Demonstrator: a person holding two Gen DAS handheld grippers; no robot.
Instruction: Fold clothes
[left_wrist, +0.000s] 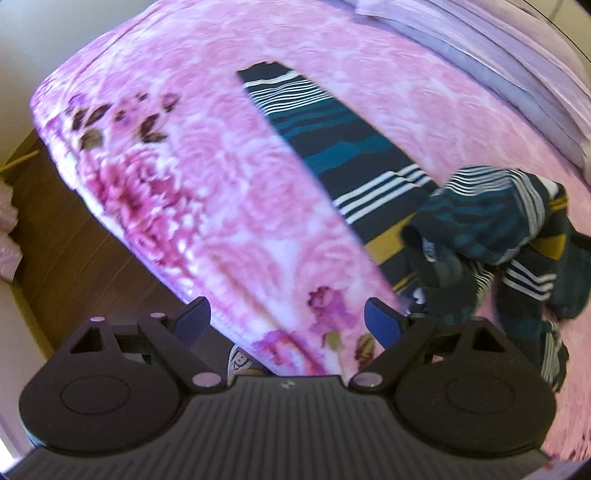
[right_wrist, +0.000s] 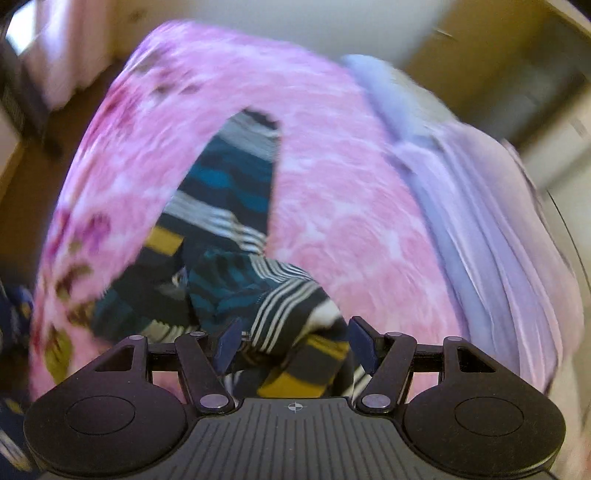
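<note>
A dark striped garment (left_wrist: 354, 155) with teal, white and yellow bands lies on a pink floral blanket (left_wrist: 207, 177). One end is stretched flat, the other is bunched in a heap (left_wrist: 495, 225) at the right. My left gripper (left_wrist: 288, 325) stands open over the blanket's near edge, left of the heap, with nothing between its fingers. In the right wrist view the garment (right_wrist: 229, 184) runs away from me and its bunched end (right_wrist: 288, 325) lies between the spread fingers of my right gripper (right_wrist: 295, 347). The jaws are wide apart, not clamped on the cloth. This view is motion-blurred.
A lilac folded quilt (right_wrist: 480, 206) lies along the bed's right side. Dark wooden floor (left_wrist: 74, 266) shows left of the bed, with a slipper (left_wrist: 240, 362) near its foot. Pale walls and a cabinet (right_wrist: 498, 48) stand beyond.
</note>
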